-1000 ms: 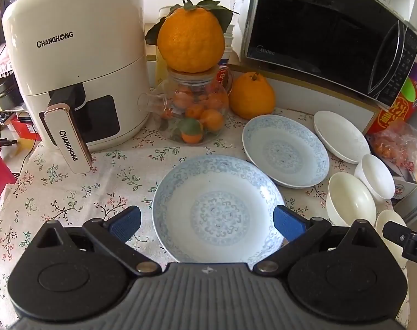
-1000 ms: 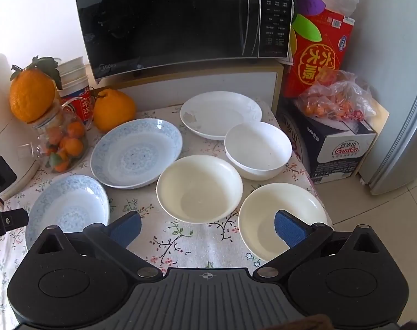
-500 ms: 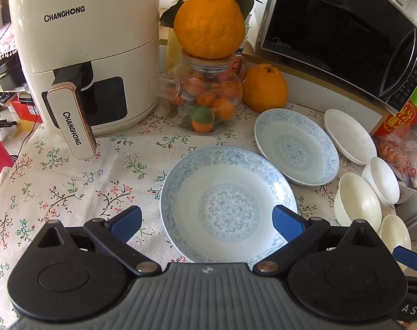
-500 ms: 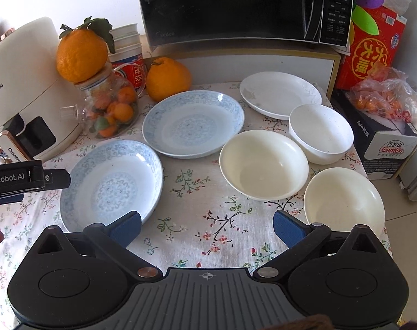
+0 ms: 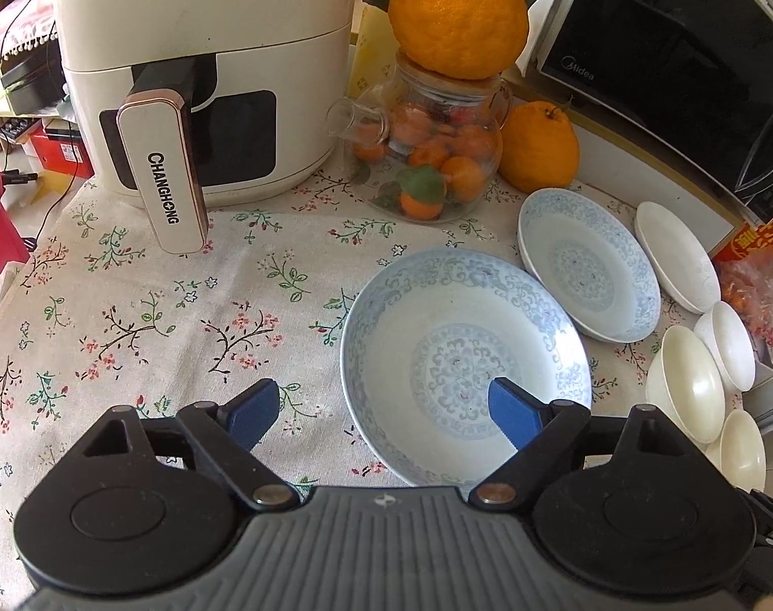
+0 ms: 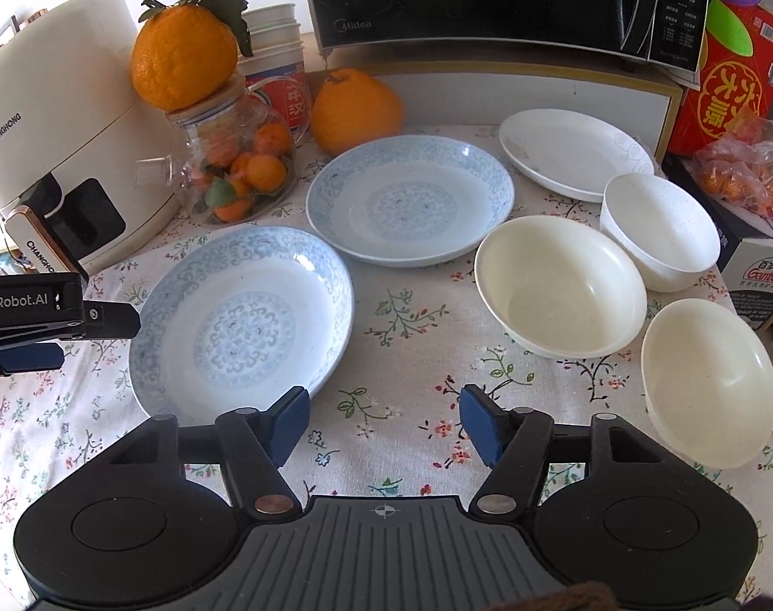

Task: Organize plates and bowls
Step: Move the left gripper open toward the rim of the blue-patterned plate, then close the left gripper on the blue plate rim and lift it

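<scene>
Two blue-patterned plates lie on the floral cloth: the near one point(image 6: 244, 323) point(image 5: 463, 361) and the far one point(image 6: 409, 198) point(image 5: 587, 262). A white plate point(image 6: 575, 153) point(image 5: 677, 257) lies behind. Three white and cream bowls stand at the right: point(image 6: 559, 285), point(image 6: 659, 231), point(image 6: 710, 382). My left gripper point(image 5: 381, 410) is open, its right finger over the near blue plate's front rim, its left finger off to the plate's left. It also shows in the right wrist view point(image 6: 55, 326). My right gripper point(image 6: 384, 420) is open and empty above bare cloth, between the near plate and the bowls.
A white air fryer point(image 5: 198, 71) stands at the back left. A glass jar of small oranges point(image 5: 430, 163) with a big orange on top, a loose orange point(image 5: 536, 147), a black microwave point(image 6: 503, 0) and a red box point(image 6: 733, 76) line the back. The table edge runs at the right.
My left gripper has shifted left and closer, so the near blue plate now sits under its right finger. My right gripper has swung left and its jaws have narrowed somewhat.
</scene>
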